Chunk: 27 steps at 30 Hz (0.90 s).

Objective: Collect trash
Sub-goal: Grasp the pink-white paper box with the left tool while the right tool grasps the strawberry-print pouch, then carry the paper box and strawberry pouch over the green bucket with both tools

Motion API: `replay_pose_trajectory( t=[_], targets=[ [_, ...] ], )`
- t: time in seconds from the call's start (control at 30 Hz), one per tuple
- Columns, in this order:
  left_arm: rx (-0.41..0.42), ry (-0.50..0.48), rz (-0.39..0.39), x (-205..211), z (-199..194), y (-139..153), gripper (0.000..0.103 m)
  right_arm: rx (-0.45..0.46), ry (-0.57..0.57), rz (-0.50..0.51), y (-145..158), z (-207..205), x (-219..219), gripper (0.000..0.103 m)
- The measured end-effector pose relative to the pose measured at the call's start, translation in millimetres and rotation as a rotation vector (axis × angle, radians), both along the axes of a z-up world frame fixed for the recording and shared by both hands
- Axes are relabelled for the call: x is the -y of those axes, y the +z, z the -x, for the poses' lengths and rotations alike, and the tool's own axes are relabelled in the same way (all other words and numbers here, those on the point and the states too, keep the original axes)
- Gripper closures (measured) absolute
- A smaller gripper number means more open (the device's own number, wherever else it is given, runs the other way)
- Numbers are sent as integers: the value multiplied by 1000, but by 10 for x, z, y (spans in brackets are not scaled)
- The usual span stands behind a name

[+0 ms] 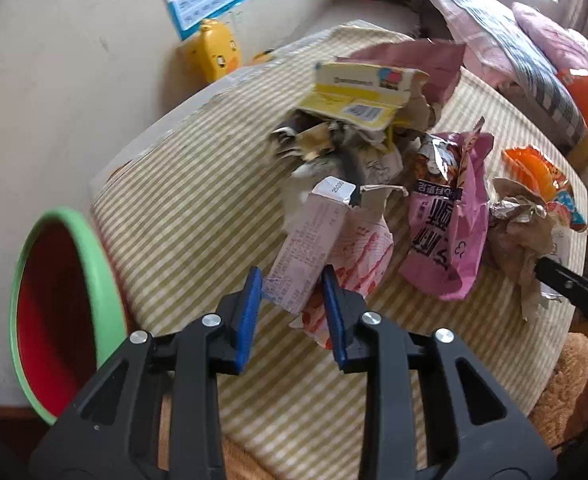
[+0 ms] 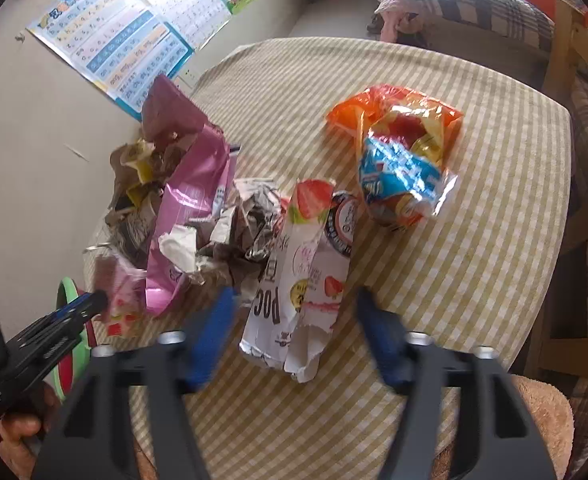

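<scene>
A heap of trash lies on the striped tablecloth (image 1: 198, 184). My left gripper (image 1: 292, 280) is shut on a pale pink carton (image 1: 310, 248) with a strawberry-print wrapper behind it; it also shows in the right wrist view (image 2: 118, 292). A yellow-and-white box (image 1: 358, 96) tops the heap, beside a pink snack bag (image 1: 450, 224). My right gripper (image 2: 294, 304) is open, its jaws on either side of the near end of a white strawberry wrapper (image 2: 298, 280). Crumpled paper (image 2: 246, 224) and an orange-and-blue bag (image 2: 402, 156) lie beyond.
A green-rimmed red bin (image 1: 66, 300) stands left of the table, by the wall. A yellow duck toy (image 1: 214, 50) is at the table's far edge. A bed with pillows (image 1: 514, 40) and a wooden chair (image 2: 574, 80) are on the right.
</scene>
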<state>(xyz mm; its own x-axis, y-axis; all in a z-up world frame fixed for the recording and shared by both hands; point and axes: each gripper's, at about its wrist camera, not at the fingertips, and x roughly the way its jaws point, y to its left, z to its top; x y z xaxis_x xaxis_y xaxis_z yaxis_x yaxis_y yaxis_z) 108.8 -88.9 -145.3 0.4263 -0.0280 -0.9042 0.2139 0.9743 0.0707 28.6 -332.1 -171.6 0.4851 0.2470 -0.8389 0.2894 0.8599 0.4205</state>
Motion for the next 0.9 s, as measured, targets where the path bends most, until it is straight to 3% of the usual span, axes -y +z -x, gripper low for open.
replay_pose_trajectory(
  t=[0.37, 0.9],
  targets=[
    [65, 91, 20, -326, 275, 251, 73, 132, -2, 34, 449, 169, -119, 61],
    [169, 138, 10, -708, 605, 551, 73, 278, 174, 86, 1059, 327, -925, 61]
  ],
)
